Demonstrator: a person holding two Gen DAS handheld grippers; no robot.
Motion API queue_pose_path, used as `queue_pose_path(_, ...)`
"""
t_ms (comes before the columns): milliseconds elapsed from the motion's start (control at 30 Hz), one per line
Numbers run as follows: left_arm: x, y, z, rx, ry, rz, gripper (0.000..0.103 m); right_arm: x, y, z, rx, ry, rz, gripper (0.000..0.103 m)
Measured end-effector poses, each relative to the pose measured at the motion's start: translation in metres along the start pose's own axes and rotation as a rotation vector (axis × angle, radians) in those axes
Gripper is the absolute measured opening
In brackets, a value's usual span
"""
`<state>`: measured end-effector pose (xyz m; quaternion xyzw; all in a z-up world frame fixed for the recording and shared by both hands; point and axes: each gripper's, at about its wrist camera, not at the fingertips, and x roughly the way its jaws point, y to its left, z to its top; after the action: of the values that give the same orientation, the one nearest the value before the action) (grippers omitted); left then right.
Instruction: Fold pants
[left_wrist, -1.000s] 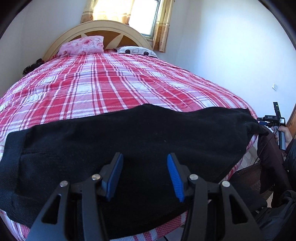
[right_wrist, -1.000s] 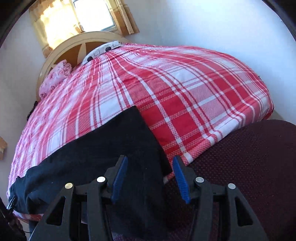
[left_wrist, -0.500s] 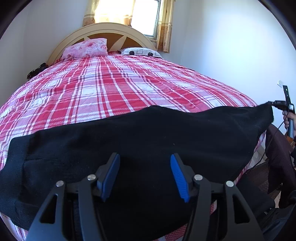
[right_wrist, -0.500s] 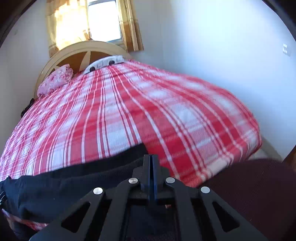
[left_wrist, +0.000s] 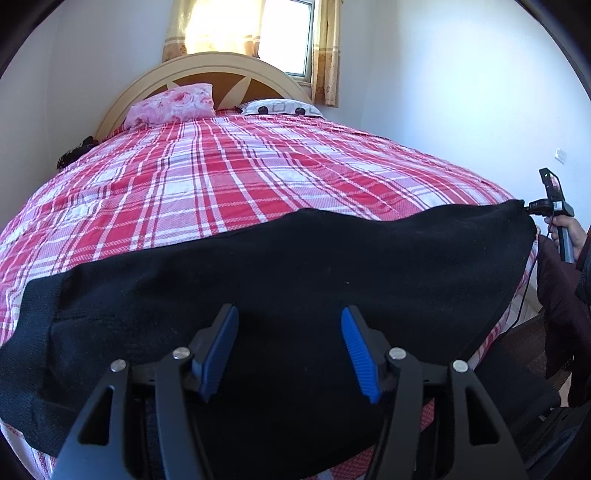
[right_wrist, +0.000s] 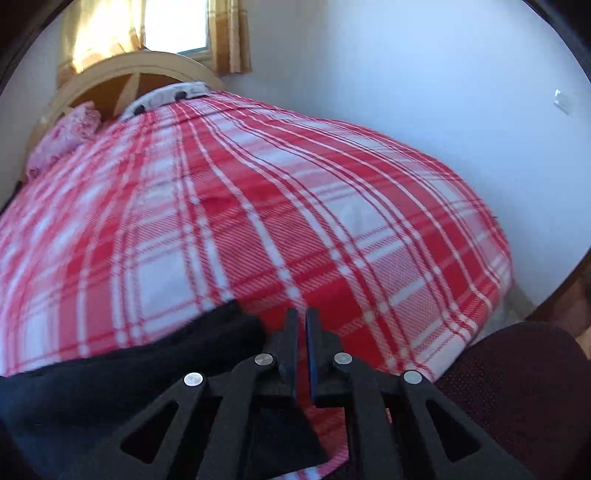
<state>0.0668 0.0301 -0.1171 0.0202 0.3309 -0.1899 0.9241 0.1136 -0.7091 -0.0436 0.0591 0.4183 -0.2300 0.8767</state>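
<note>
Black pants (left_wrist: 295, 280) lie spread sideways across the near edge of the red plaid bed (left_wrist: 236, 177). My left gripper (left_wrist: 289, 312) hovers open over their middle, with nothing between its blue pads (left_wrist: 356, 347). At the far right my right gripper (left_wrist: 532, 208) pinches the pants' right corner, which stands lifted and pulled taut. In the right wrist view the right gripper (right_wrist: 302, 314) shows only a narrow slit between its jaws, which are just starting to open. The black pants (right_wrist: 110, 398) run off to the left from under them.
A pink pillow (left_wrist: 171, 103) and a white patterned pillow (left_wrist: 280, 108) lie by the wooden headboard (left_wrist: 221, 70) under a window. A white wall (left_wrist: 461, 110) runs along the bed's right side. A person's hand (left_wrist: 570, 229) and a dark maroon sleeve (right_wrist: 517, 387) are at the right.
The right gripper went from open beside the pants' corner to shut on it, then lifted it and swung right. The left gripper stayed over the pants' middle, its jaws slightly wider.
</note>
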Motion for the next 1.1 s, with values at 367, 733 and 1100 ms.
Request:
queue_pose_path(367, -0.008, -0.026, 0.013, 0.036, -0.051, 0.011, 0.073, -0.098, 0.063, -0.018, -0.112, -0.149, 0.277, 0.035)
queue_pose_path(733, 0.0, -0.03, -0.007, 0.048, -0.026, 0.017, 0.074, -0.091, 0.208, -0.062, -0.386, 0.053, 0.642, 0.035)
queue_pose_path(1100, -0.004, -0.035, -0.007, 0.026, -0.036, 0.005, 0.089, -0.069, 0.234, -0.064, -0.334, 0.031, 0.589, 0.034)
